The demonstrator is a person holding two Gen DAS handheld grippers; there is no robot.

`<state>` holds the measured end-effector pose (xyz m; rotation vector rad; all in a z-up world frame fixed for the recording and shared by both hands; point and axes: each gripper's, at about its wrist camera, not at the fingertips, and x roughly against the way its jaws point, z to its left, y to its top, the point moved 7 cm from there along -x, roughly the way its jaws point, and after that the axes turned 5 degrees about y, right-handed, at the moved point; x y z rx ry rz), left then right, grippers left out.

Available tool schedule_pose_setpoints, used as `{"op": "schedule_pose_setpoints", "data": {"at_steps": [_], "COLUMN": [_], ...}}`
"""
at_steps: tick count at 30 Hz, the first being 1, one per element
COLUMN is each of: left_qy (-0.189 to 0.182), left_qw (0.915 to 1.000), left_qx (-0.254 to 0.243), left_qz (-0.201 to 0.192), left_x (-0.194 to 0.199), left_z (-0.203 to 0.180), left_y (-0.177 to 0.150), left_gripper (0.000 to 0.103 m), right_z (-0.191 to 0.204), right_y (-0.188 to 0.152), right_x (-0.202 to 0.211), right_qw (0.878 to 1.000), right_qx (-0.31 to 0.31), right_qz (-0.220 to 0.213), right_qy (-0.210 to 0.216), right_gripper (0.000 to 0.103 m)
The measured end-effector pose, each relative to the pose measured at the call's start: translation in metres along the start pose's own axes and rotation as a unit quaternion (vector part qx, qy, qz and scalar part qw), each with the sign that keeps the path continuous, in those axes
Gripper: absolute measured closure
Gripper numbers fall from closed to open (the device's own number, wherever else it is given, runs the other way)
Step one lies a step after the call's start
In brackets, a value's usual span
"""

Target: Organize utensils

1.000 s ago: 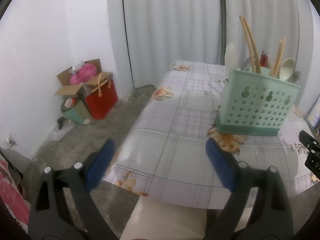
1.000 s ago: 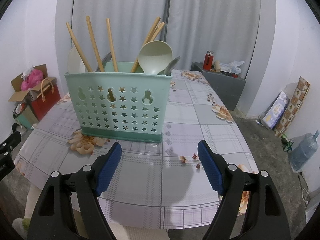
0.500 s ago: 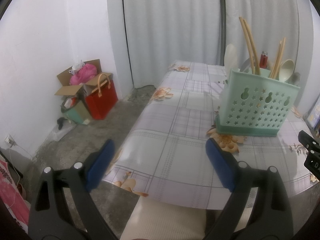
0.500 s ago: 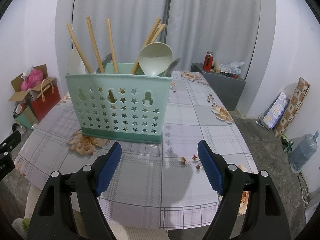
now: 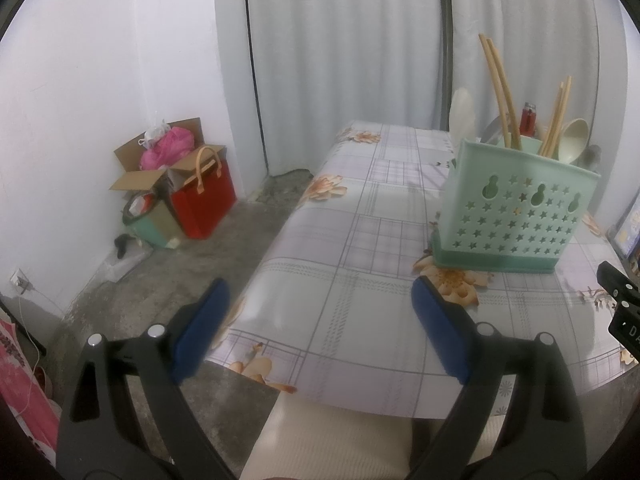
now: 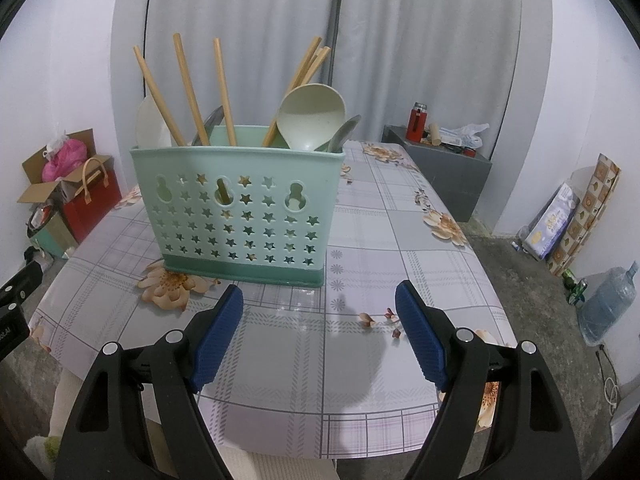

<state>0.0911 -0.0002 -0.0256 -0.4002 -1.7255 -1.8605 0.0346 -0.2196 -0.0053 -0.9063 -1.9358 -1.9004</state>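
From the left wrist view, the left gripper [image 5: 316, 320] hangs over the near left corner of the desk [image 5: 360, 320], its blue fingers [image 5: 202, 330] spread wide with nothing between them. The mint utensil holder [image 5: 516, 216] stands upright toward the right edge, well apart from this gripper, with chopsticks [image 5: 500, 92] and a pale spoon [image 5: 574, 140] poking out of the top.

From the right wrist view, the right gripper [image 6: 320, 334] sits at the near edge, fingers [image 6: 218, 332] likewise wide apart and empty. The utensil holder [image 6: 240, 208] is near, ahead and slightly left, chopsticks [image 6: 188, 88] leaning at mixed angles beside the spoon [image 6: 312, 114] and a grey utensil [image 6: 344, 132].

No loose utensils lie on the desk, so the sorting looks largely done. If anything needs tidying, I'd come in from above, pinch one chopstick high on its shaft, and let the other gripper steady the light holder so it doesn't tip.
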Motion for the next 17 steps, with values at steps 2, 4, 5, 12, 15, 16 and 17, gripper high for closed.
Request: {"op": "schedule_pose_setpoints", "data": {"at_steps": [2, 4, 5, 12, 15, 16, 17], "left_qy": [0.0, 0.0, 0.0, 0.0, 0.001, 0.002, 0.002], "left_qw": [1.0, 1.0, 1.0, 1.0, 1.0, 1.0, 1.0], "left_qx": [0.0, -0.001, 0.0, 0.001, 0.003, 0.002, 0.003], "left_qz": [0.0, 0.0, 0.0, 0.001, 0.002, 0.003, 0.003], "left_x": [-0.0003, -0.0005, -0.0002, 0.0, 0.0008, 0.0008, 0.0014], "left_z": [0.0002, 0.0, 0.0003, 0.0006, 0.0011, 0.0009, 0.0011], "left_y": [-0.0001, -0.0001, 0.0, -0.0002, -0.0009, -0.0009, -0.0015], "left_gripper": [0.015, 0.015, 0.015, 0.015, 0.015, 0.015, 0.015], "right_z": [-0.0001, -0.0005, -0.0002, -0.0003, -0.0008, -0.0001, -0.0004], "right_y": [0.0, 0.0001, 0.0, -0.0003, -0.0004, -0.0009, -0.0008], "right_x": [0.0, -0.0002, 0.0, 0.0001, -0.0006, -0.0001, -0.0001], "right_qw": [1.0, 1.0, 1.0, 1.0, 1.0, 1.0, 1.0], "right_qx": [0.0, 0.0, 0.0, 0.0, -0.001, -0.001, -0.001], "right_qz": [0.0, 0.0, 0.0, 0.0, 0.0, 0.0, 0.0], "right_qy": [0.0, 0.0, 0.0, 0.0, 0.0, 0.0, 0.0], "right_gripper": [0.027, 0.027, 0.027, 0.027, 0.027, 0.027, 0.027]}}
